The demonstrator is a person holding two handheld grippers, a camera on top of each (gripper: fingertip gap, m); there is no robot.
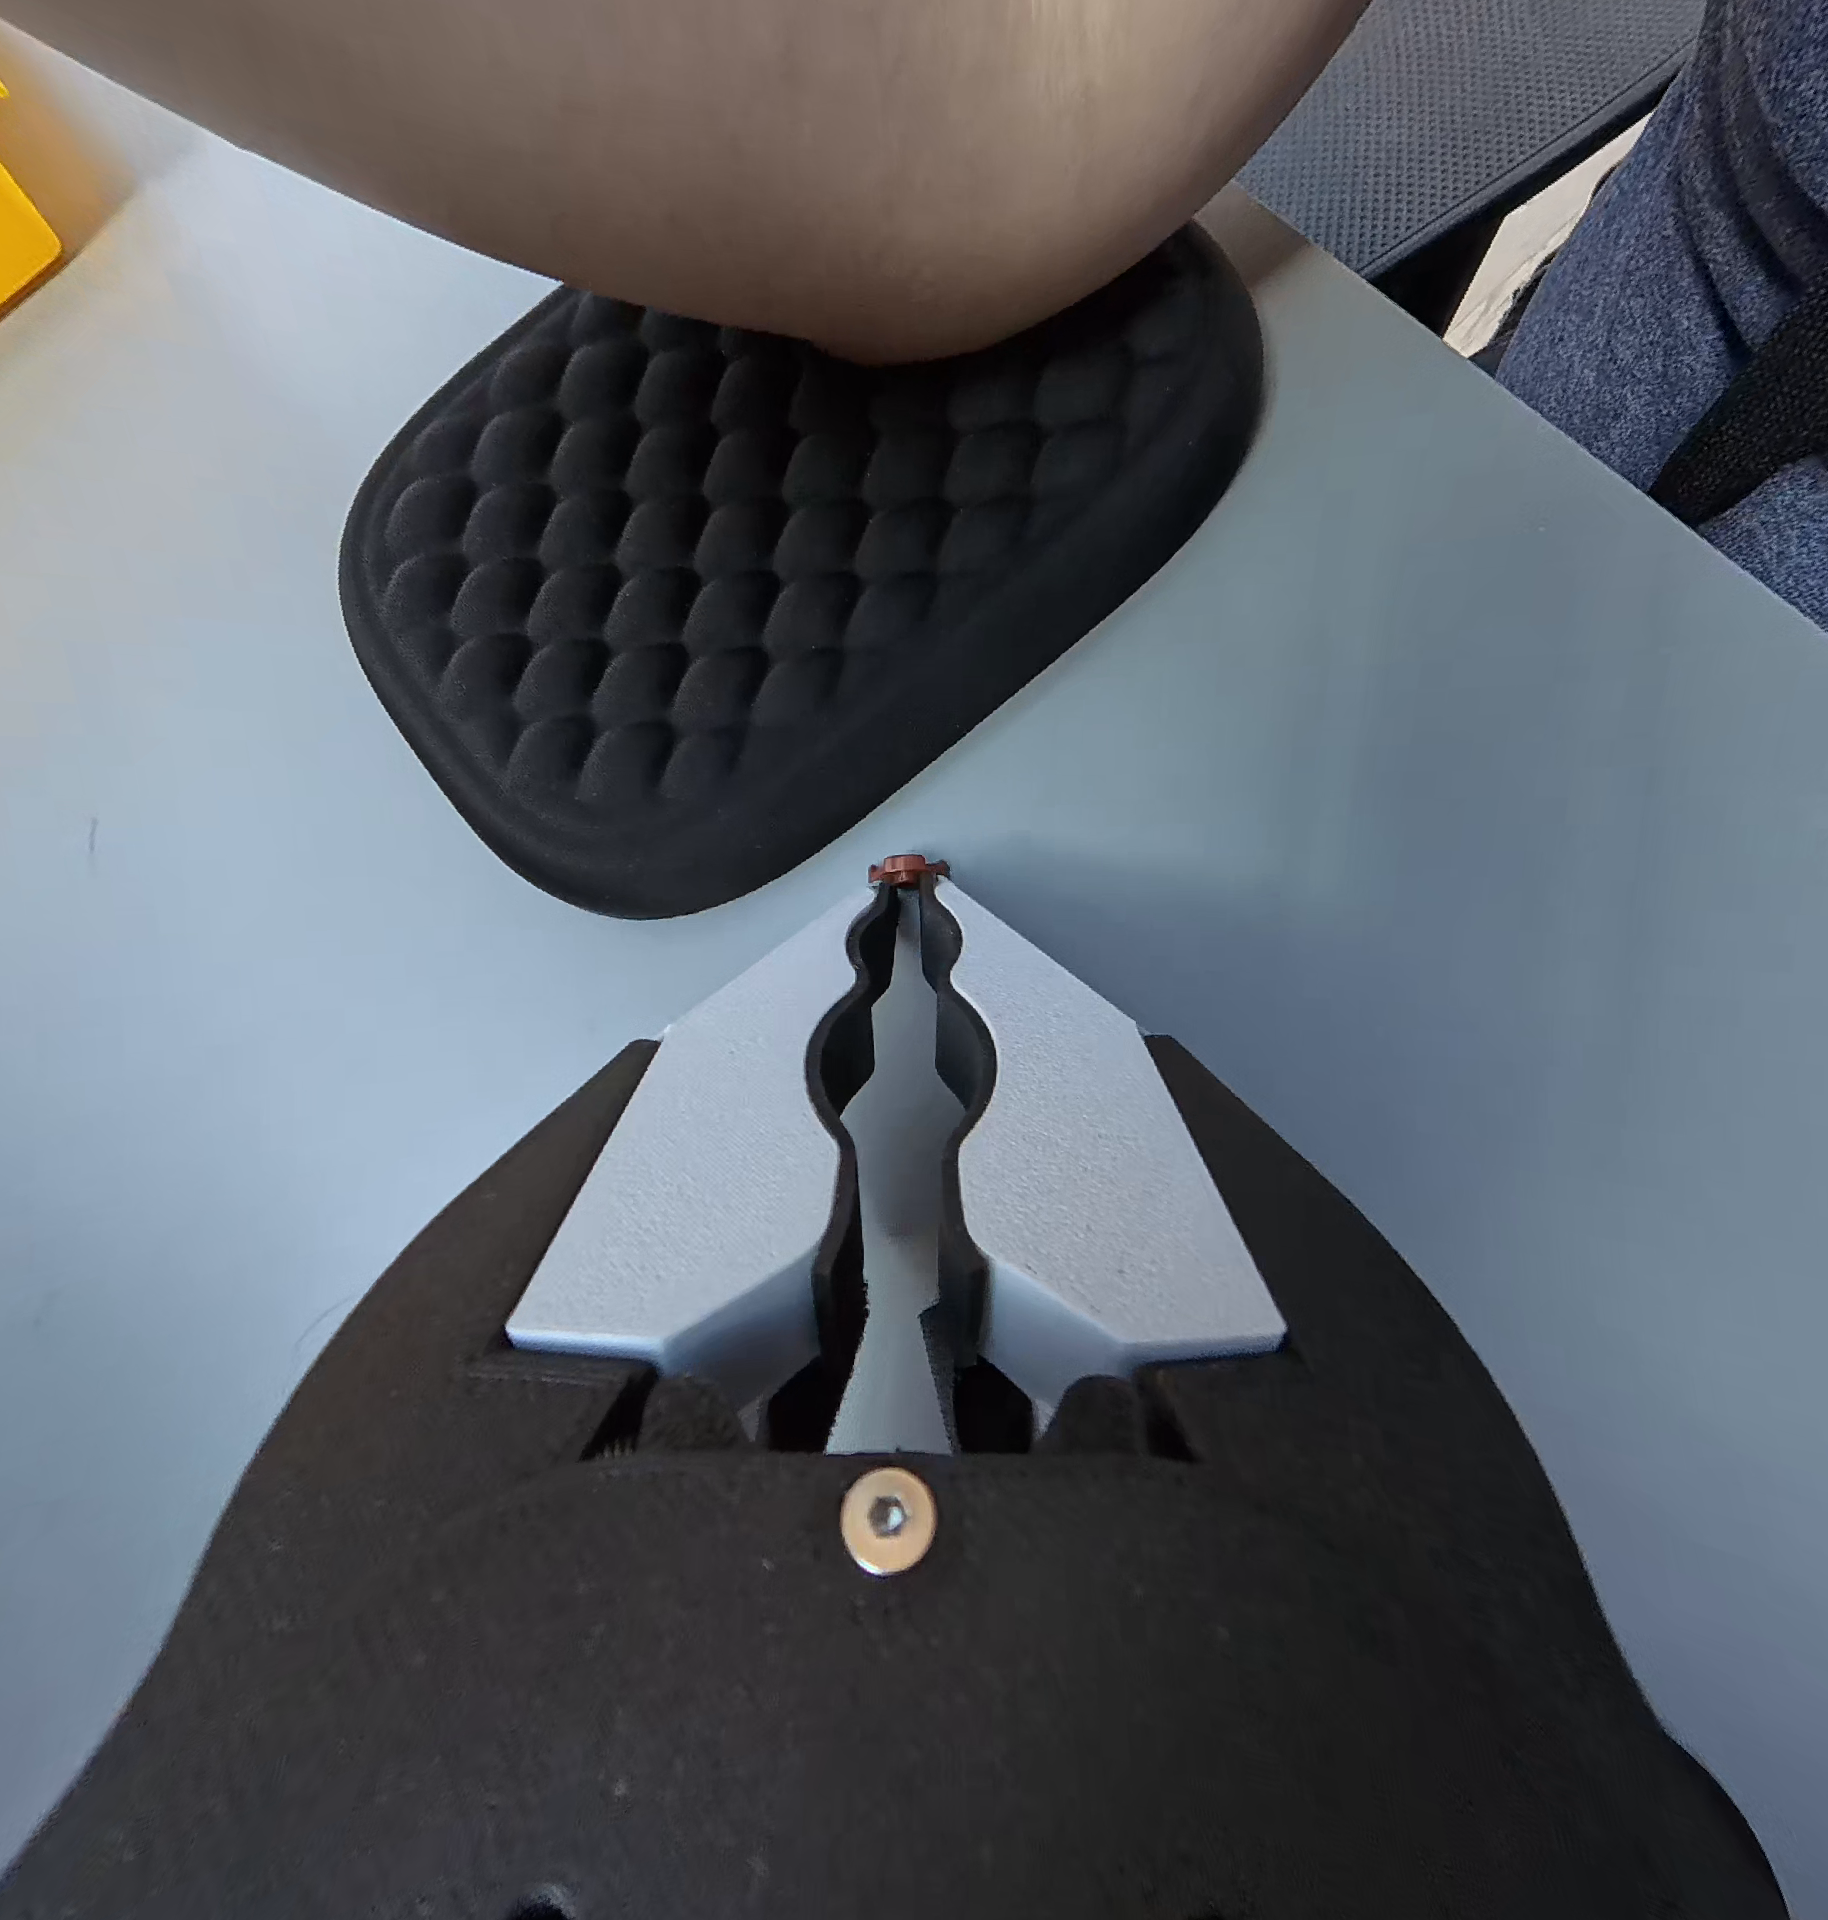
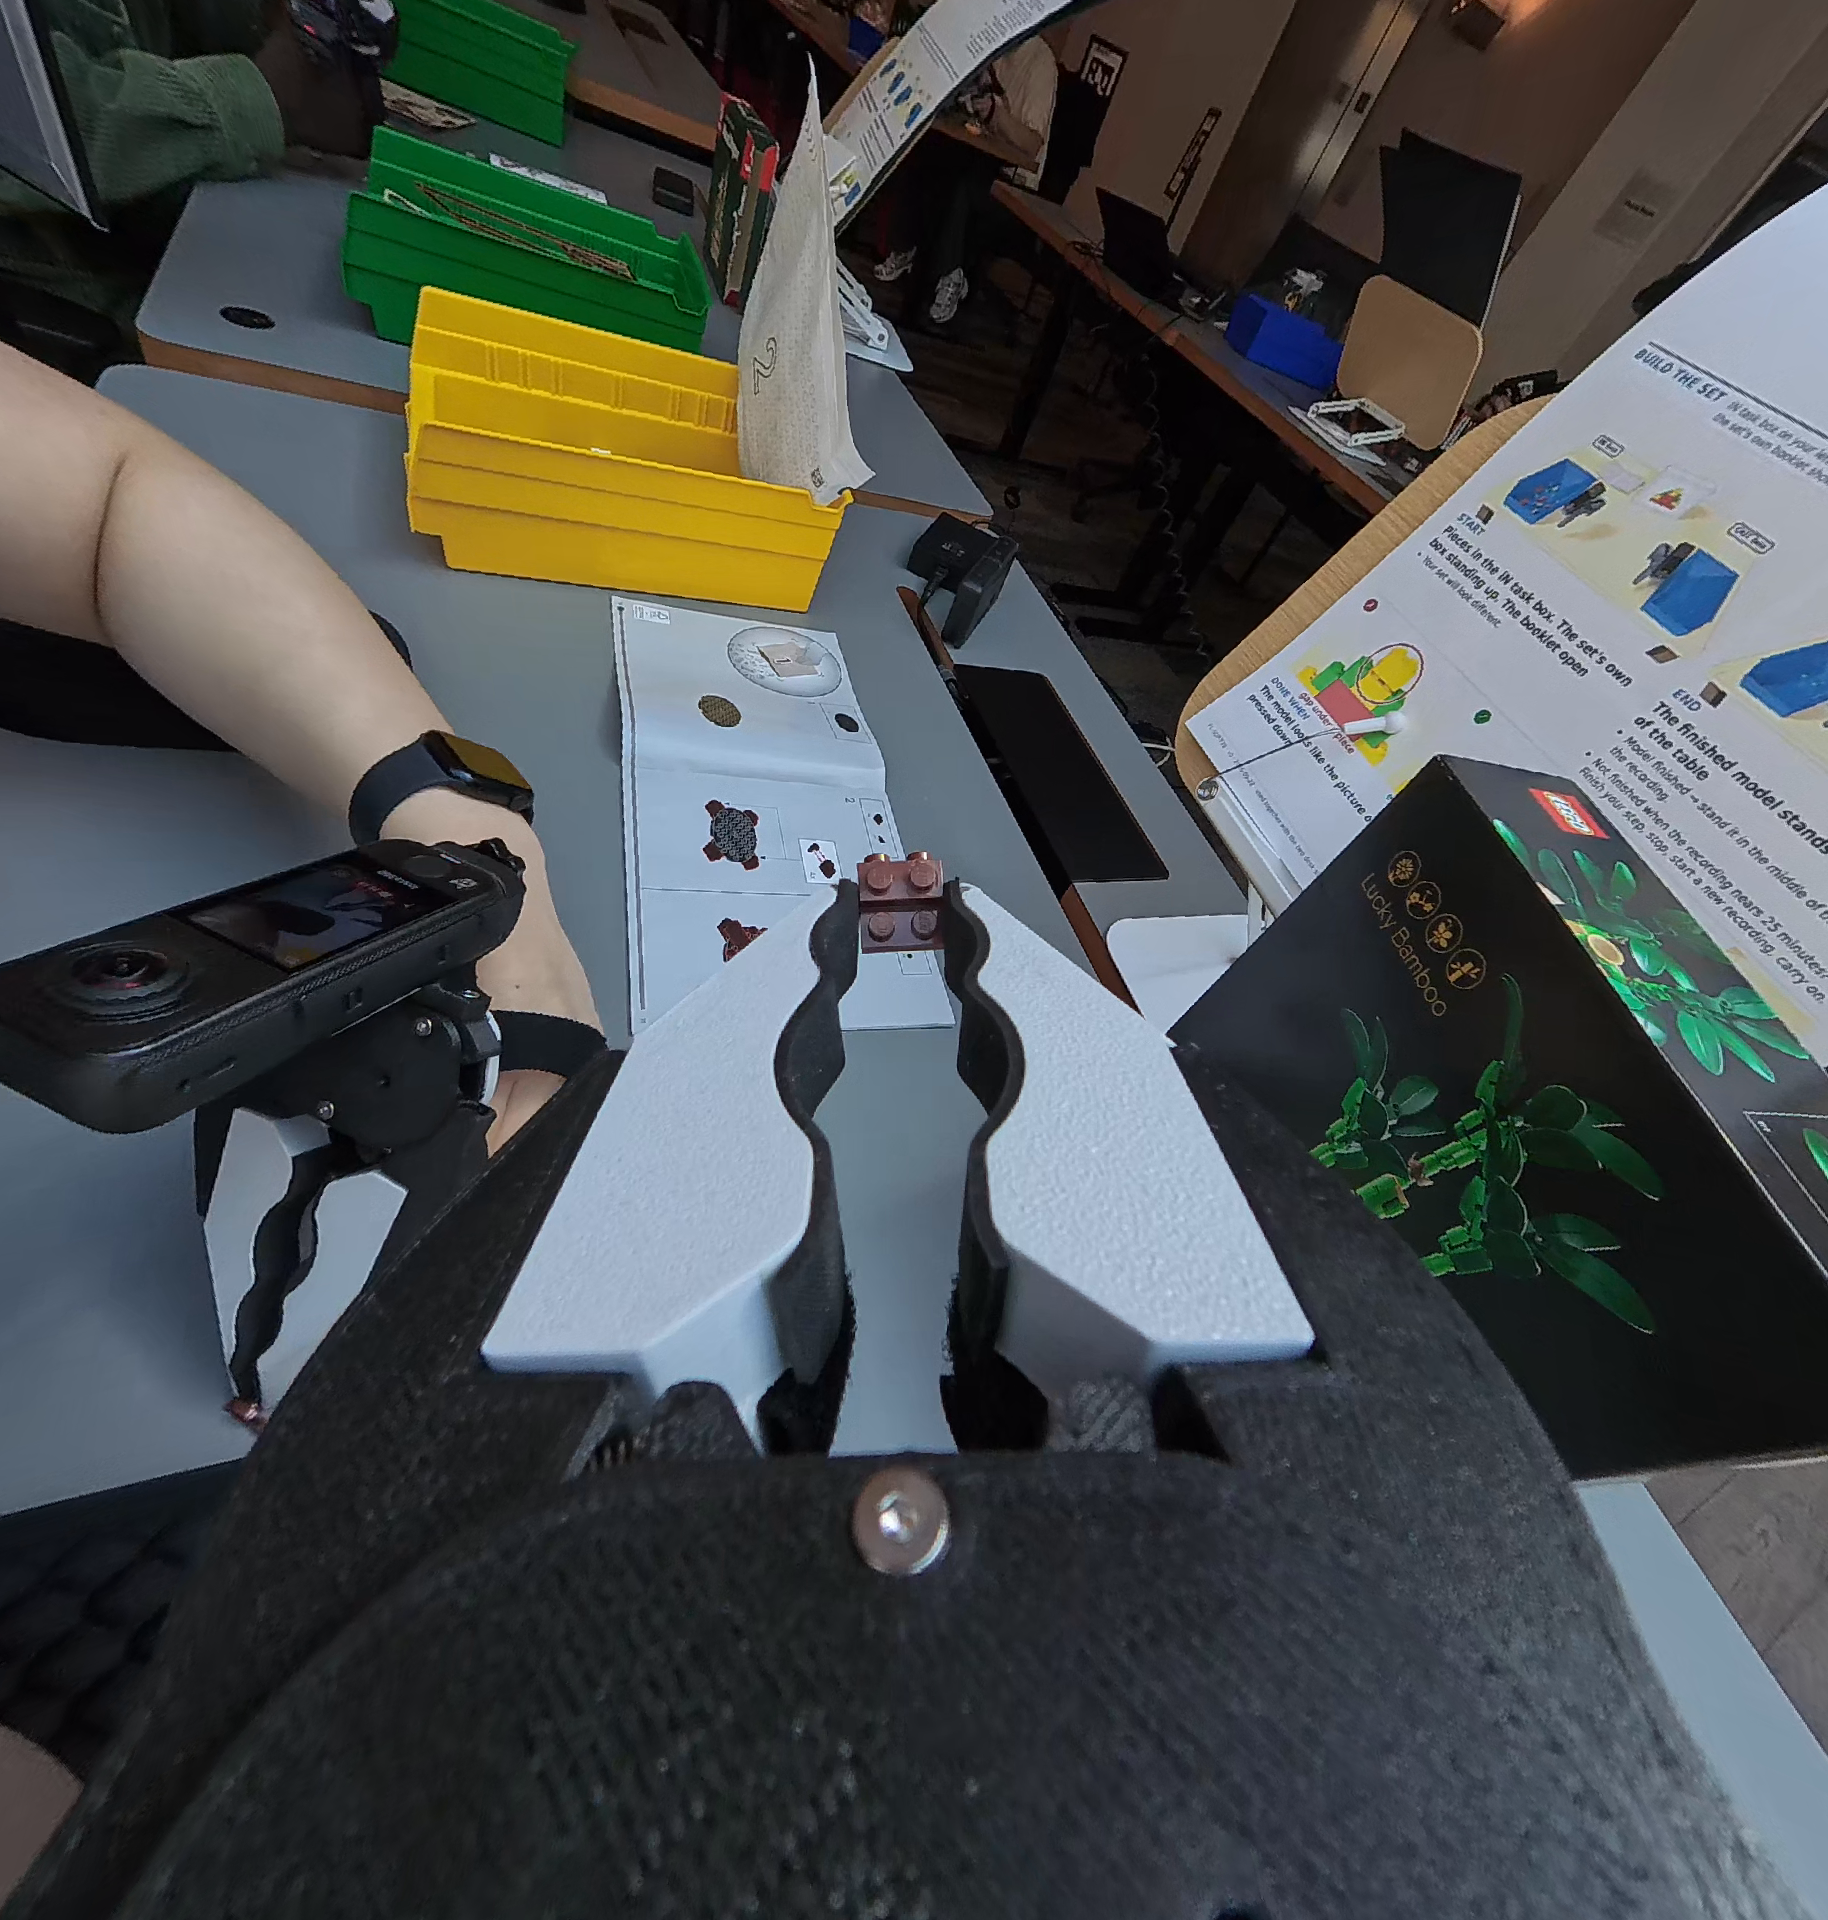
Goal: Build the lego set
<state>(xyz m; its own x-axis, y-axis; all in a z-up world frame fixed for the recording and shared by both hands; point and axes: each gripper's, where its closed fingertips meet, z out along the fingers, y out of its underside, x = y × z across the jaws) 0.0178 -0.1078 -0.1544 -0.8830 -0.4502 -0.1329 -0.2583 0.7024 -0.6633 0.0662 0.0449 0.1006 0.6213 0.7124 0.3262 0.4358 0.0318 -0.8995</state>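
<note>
In the left wrist view my left gripper [image 1: 907, 896] is shut on a small thin reddish-brown lego piece [image 1: 907, 869], held at the fingertips just above the grey table [image 1: 162, 727]. The left gripper also shows in the right wrist view [image 2: 248, 1403], pointing down at the table with the brown piece [image 2: 245, 1410] at its tip. My right gripper [image 2: 897, 914] is shut on a reddish-brown studded lego brick [image 2: 897, 902], held up above the open instruction booklet [image 2: 754, 800].
A black bumpy arm rest pad [image 1: 785, 582] lies ahead of the left gripper with a forearm [image 1: 785, 156] on it. Yellow bins [image 2: 598, 468] and green bins [image 2: 515, 239] stand at the back. The black lego box [image 2: 1575, 1091] and an instruction sheet [image 2: 1616, 623] stand at right. One gripper's finger ends stand about 30 centimeters off the other's.
</note>
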